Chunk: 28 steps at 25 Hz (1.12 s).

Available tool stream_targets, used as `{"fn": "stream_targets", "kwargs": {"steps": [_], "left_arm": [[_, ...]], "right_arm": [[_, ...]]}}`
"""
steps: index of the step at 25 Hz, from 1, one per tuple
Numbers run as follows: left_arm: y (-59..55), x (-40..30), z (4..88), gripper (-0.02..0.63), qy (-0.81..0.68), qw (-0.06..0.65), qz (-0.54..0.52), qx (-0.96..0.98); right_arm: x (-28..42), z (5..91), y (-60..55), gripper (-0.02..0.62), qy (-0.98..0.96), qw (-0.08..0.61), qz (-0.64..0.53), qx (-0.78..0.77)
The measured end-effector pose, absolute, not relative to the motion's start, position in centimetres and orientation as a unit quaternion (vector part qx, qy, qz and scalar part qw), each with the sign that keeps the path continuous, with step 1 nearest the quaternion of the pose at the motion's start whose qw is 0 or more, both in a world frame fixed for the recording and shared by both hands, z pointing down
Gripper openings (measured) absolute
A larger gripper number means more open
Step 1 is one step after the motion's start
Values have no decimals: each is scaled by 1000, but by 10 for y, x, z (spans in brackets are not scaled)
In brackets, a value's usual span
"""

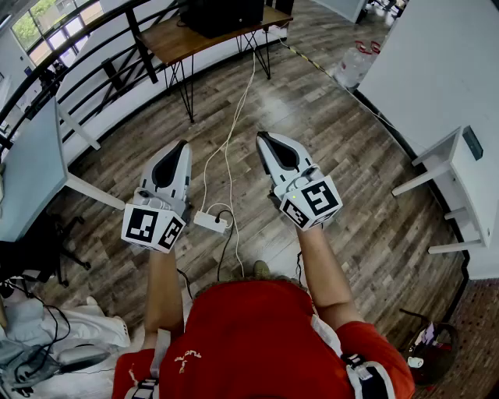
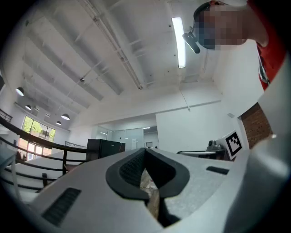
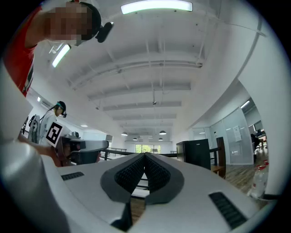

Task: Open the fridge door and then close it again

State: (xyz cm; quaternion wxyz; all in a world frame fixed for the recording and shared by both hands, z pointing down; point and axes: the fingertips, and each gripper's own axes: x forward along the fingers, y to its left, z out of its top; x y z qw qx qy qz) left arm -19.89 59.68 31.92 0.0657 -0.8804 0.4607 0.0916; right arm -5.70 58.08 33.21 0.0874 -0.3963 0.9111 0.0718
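A small black fridge (image 1: 222,15) stands on a wooden table (image 1: 168,39) at the far end of the room, its door closed as far as I can see. It also shows far off as a dark box in the left gripper view, fridge (image 2: 105,148), and in the right gripper view, fridge (image 3: 196,154). My left gripper (image 1: 184,143) and right gripper (image 1: 260,135) are held side by side over the wooden floor, well short of the table. Both point slightly upward with jaws shut and nothing between them, left gripper (image 2: 145,149), right gripper (image 3: 145,154).
A white power strip (image 1: 210,222) with cables lies on the floor between my arms. A white desk (image 1: 31,171) stands at the left, a white shelf unit (image 1: 460,179) at the right. A black railing (image 1: 86,58) runs behind the table. A water jug (image 1: 355,62) sits at the far right.
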Motion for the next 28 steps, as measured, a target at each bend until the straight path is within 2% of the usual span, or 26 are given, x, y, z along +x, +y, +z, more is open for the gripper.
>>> {"fn": "stream_targets", "kwargs": {"steps": [16,28], "left_arm": [[564,-226,341,11,434,43,100,-894],[413,-191,349,11,472,51,71,-877]], "right_arm": [[-72,351,563,25,896,72,61,-434],[-29,363,404,25,910,83,71,-399]]}}
